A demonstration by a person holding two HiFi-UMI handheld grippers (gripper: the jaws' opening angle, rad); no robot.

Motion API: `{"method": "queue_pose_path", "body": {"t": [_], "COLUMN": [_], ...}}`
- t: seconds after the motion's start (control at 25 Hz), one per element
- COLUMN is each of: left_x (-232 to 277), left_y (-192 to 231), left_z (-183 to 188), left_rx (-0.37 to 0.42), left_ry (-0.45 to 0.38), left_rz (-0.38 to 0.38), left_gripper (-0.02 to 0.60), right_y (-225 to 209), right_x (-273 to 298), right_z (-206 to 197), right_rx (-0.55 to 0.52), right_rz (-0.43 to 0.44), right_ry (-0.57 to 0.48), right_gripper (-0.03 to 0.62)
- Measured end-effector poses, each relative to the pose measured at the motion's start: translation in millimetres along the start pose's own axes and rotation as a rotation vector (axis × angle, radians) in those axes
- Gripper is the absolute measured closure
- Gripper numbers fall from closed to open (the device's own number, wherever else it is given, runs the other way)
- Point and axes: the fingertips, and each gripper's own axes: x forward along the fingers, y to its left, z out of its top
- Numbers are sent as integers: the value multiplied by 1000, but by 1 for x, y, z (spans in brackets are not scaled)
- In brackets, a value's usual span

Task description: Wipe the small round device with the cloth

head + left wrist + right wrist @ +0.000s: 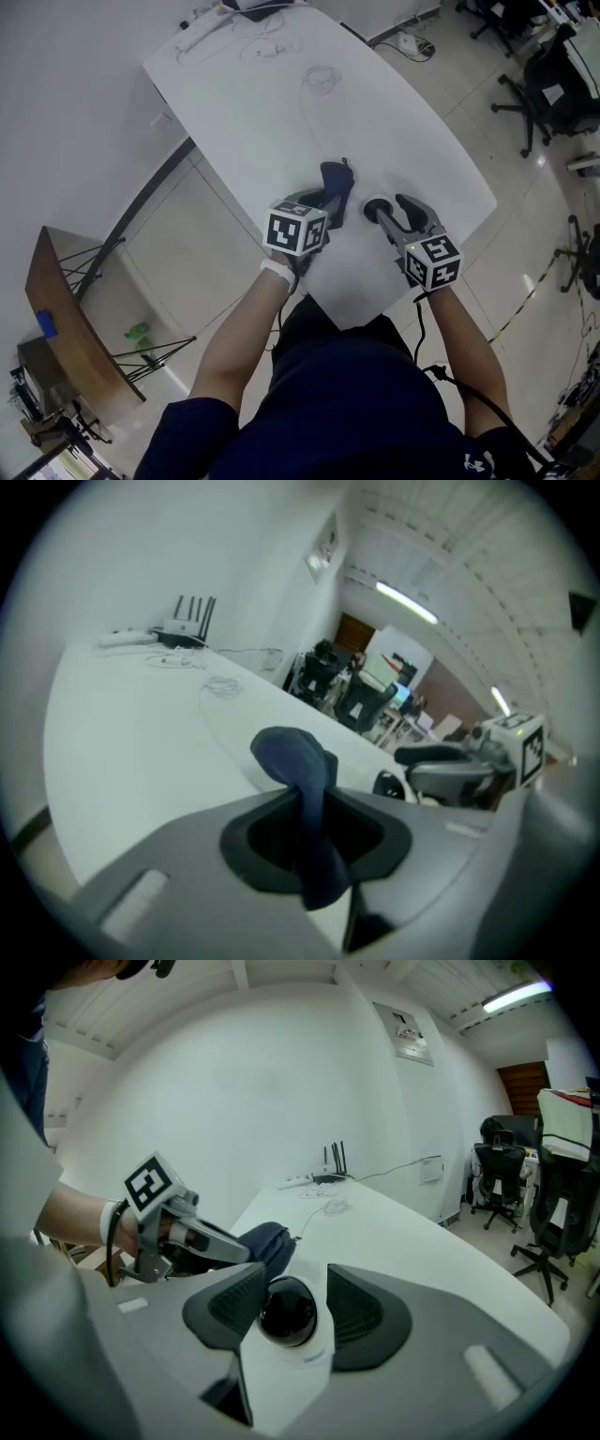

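Note:
A dark blue cloth [337,182] stands up from my left gripper [328,212], which is shut on it. In the left gripper view the cloth [302,771] passes between the jaws and bunches above them. My right gripper [386,219] is shut on the small round device [377,208], a white body with a black dome [286,1314] pinched between the dark pads. Both hang over the near end of the white table [281,112]. The cloth [268,1242] sits just left of the device, close to it; whether they touch I cannot tell.
A router [187,622] and loose cables [322,80] lie at the table's far end. Office chairs [542,86] stand on the floor to the right. A wooden shelf [64,323] is at the lower left. The table's near edge is right under my grippers.

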Motion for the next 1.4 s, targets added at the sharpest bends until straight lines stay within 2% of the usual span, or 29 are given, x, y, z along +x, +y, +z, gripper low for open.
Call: {"method": "queue_pose_path", "body": {"t": [0.2, 0.32, 0.44, 0.68, 1.0, 1.4], "left_x": [-40, -40, -27, 0, 15, 30], "left_y": [-40, -60, -66, -53, -40, -21], "left_z": [19, 17, 4, -22, -34, -56], "left_rx": [-210, -312, -385, -484, -503, -525], "left_ry": [-185, -232, -236, -224, -189, -100], "left_rz": [-167, -259, -290, -263, -243, -138], "left_gripper": [509, 509, 511, 509, 503, 506], "right_y": [-2, 3, 7, 4, 3, 1], "right_x": [2, 5, 7, 6, 9, 10], "right_z": [14, 15, 10, -3, -2, -6], "right_rx": [-4, 14, 59, 144, 165, 180], "right_rz": [34, 89, 146, 180, 182, 182], "right_ry": [-12, 5, 29, 54, 45, 42], "right_gripper": [384, 382, 382, 384, 384, 385]}}
